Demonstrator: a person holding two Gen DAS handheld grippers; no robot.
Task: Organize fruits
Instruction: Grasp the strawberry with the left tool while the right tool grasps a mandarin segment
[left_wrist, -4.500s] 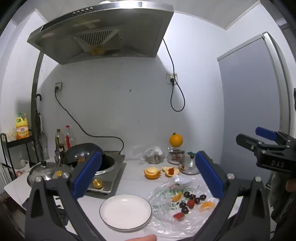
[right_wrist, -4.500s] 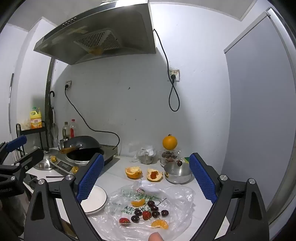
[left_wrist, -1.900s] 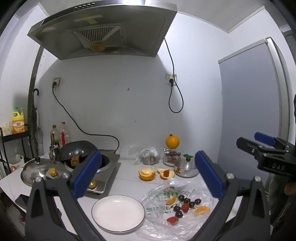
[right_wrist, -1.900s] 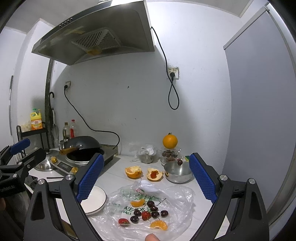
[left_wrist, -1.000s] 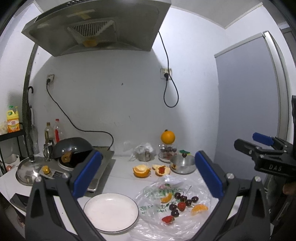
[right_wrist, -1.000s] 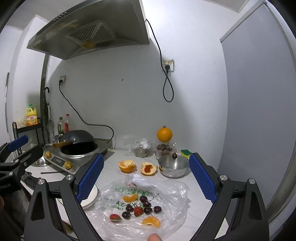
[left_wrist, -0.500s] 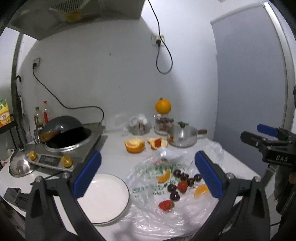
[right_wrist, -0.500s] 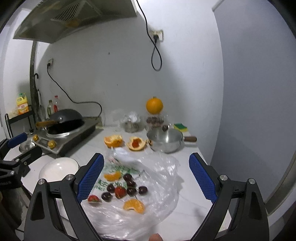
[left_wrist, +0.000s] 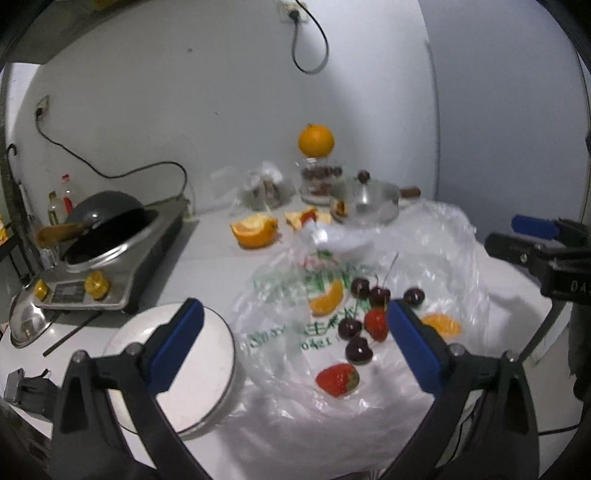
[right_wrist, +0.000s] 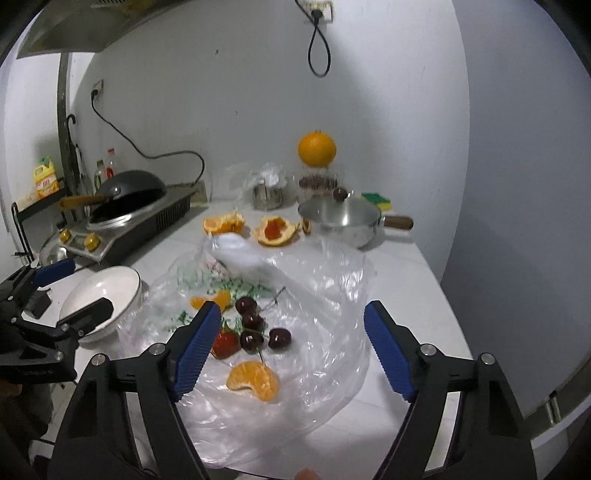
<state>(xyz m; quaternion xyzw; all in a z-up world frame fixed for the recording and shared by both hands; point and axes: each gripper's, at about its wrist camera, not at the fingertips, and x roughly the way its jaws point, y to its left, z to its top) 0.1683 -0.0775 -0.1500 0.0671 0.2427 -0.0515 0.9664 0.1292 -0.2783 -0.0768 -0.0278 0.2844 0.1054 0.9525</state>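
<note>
White counter (right_wrist: 406, 280), grey wall behind. Left gripper (left_wrist: 295, 328) and right gripper (right_wrist: 291, 345) are held wide, jaws just closing slightly (nothing gripped), above the plastic bag (right_wrist: 332, 295) strewn with cherries (right_wrist: 255, 328), strawberries (left_wrist: 338, 378), orange segments (right_wrist: 255, 380); white plate (left_wrist: 207, 384) beside.

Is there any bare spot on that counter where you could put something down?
Yes: the white plate is empty, and bare counter lies right of the plastic bag, in front of the steel pot. The bag itself is crowded with cherries, strawberries and orange segments.
</note>
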